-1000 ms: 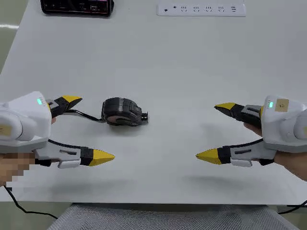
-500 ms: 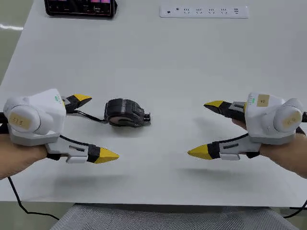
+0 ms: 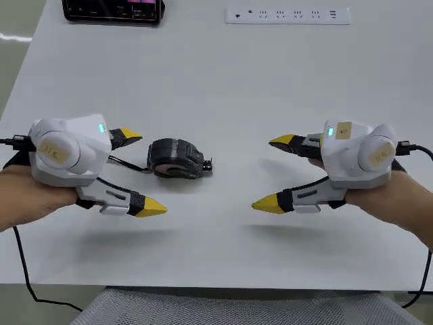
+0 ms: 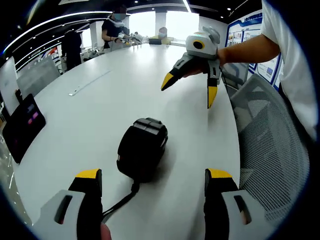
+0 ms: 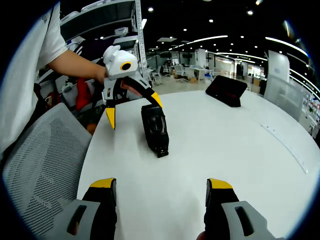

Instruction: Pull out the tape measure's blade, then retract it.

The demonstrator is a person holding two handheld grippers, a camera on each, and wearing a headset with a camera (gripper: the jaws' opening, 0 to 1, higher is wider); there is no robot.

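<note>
Table [image 3: 216,88], white, carries the work. Left gripper [image 3: 147,172]: level, pointing right, jaws spread wide and holding nothing; the nearer of the two. Right gripper [image 3: 264,172]: level, pointing left, jaws spread wide and holding nothing; well apart from the work. Tape measure [image 3: 177,158], black: on the table just ahead of the left jaws, in line with their gap, untouched; long axis runs gripper to gripper. Wrist strap [image 3: 122,162]: trails toward the left gripper. Blade tip [image 3: 208,164]: drawn in, faces the right gripper, so likely its to pull.
</note>
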